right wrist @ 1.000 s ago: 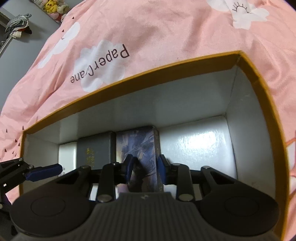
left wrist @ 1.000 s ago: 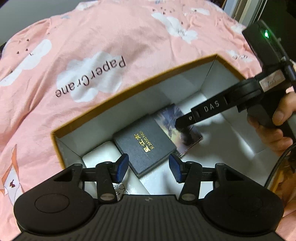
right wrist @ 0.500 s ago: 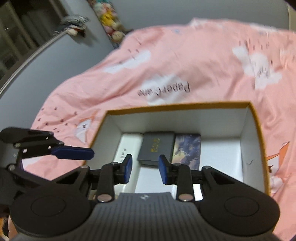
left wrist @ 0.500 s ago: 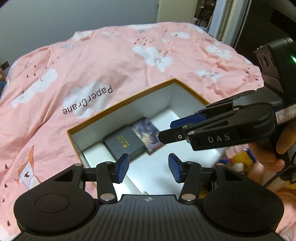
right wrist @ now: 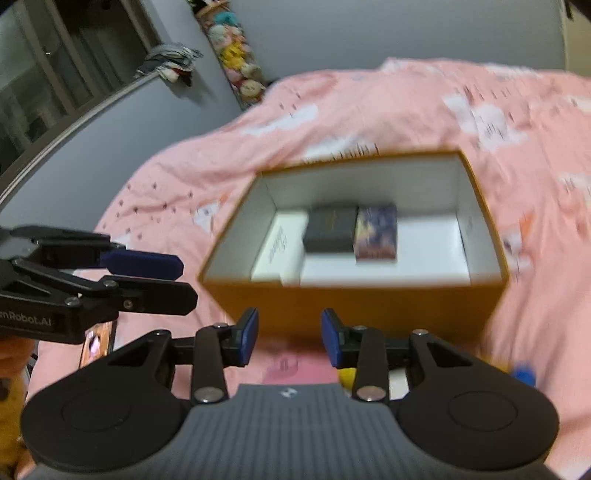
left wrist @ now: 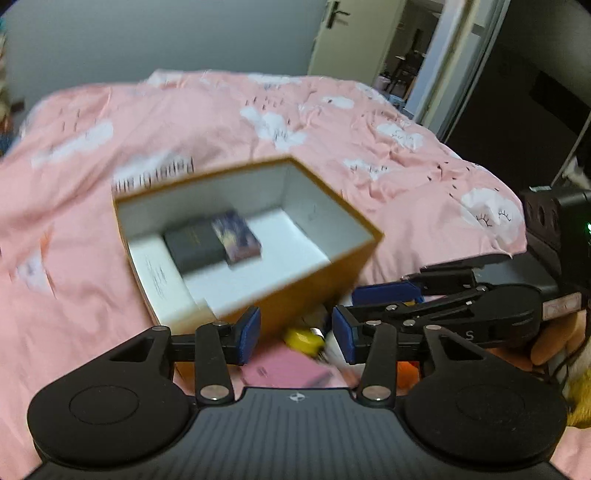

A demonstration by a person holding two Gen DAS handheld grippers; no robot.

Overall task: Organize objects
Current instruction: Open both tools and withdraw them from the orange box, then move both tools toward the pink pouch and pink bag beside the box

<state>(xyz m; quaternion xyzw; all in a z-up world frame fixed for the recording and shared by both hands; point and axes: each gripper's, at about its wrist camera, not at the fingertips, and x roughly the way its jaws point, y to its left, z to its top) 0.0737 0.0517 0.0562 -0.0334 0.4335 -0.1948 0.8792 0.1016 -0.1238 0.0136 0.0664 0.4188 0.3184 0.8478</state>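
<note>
An orange box (left wrist: 314, 284) with a white inside stands open on the pink bedspread (left wrist: 369, 155). Inside lie a white box (left wrist: 159, 273), a dark grey box (left wrist: 194, 243) and a purple printed box (left wrist: 238, 238) side by side, also seen in the right wrist view as white box (right wrist: 280, 247), dark grey box (right wrist: 328, 229) and purple box (right wrist: 376, 232). My left gripper (left wrist: 295, 332) hovers before the box's near wall, jaws closing with nothing between them. My right gripper (right wrist: 290, 338) hovers beside it, jaws opening and empty.
On the bedspread under the grippers lie a flat pink box (left wrist: 288, 369), a yellow object (left wrist: 303, 339) and a small blue item (right wrist: 524, 373). A person's hand (left wrist: 554, 343) holds the right gripper. Plush toys (right wrist: 236, 66) hang on the far wall, and a door (left wrist: 332, 33) stands beyond the bed.
Both grippers have pulled back and up out of the orange box. The right gripper, which was around the purple box, has left it lying inside. The left jaws have narrowed.
</note>
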